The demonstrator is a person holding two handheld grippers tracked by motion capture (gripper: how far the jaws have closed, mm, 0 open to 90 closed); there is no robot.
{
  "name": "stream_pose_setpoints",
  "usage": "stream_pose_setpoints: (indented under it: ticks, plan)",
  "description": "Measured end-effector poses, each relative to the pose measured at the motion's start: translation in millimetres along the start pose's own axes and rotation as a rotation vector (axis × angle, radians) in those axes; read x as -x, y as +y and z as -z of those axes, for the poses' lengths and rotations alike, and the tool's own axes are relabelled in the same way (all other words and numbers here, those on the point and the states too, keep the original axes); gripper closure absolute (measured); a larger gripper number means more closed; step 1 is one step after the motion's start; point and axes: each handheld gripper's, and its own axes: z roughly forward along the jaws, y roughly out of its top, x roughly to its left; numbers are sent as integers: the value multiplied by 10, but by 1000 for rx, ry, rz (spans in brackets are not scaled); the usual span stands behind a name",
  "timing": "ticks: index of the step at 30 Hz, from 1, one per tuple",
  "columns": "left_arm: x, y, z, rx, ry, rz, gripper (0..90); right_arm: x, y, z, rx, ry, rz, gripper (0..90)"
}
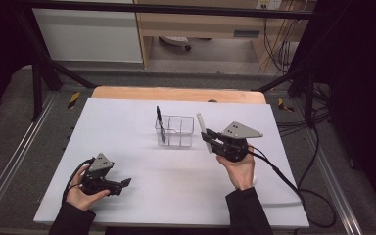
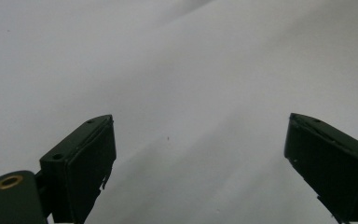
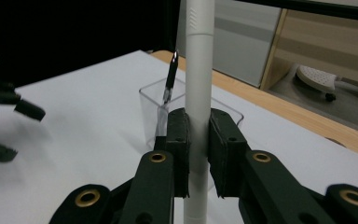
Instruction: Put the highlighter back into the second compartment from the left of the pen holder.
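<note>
A white pen (image 3: 199,70) stands upright, just beside a clear divided holder (image 1: 175,130) with a black pen (image 1: 160,125).

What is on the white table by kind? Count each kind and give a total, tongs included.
Pens: 2, a white pen held by the right tongs and a black pen standing in the holder.
Clear holders: 1.
Tongs: 2, counting the left tongs.
Total: 5.

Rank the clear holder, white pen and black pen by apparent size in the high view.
1. Clear holder, largest.
2. White pen, held in the right gripper.
3. Black pen, standing in the holder; only slightly shorter-looking and partly inside the holder, so ranks 2 and 3 are unsure.
</note>
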Motion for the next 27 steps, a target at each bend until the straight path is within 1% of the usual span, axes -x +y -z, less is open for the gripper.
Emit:
stream_pose_setpoints:
  ticks: [4,8,9,12,18,27]
  plan:
    - [-30,-23,21,4,5,11,86,9,92,-113,34,-24,-63,791]
    - [-45,-38,17,2,3,18,86,35,151,-249,66,-30,-133,791]
    - [-53,-41,16,3,3,19,85,39,167,-286,71,-33,-144,791]
    - [-68,-50,16,3,5,25,85,32,226,-399,85,-40,-153,791]
    - [-83,-58,24,6,7,26,86,29,333,-614,90,-65,-180,790]
    - [-85,-58,18,5,4,25,86,71,413,-838,108,-80,-215,791]
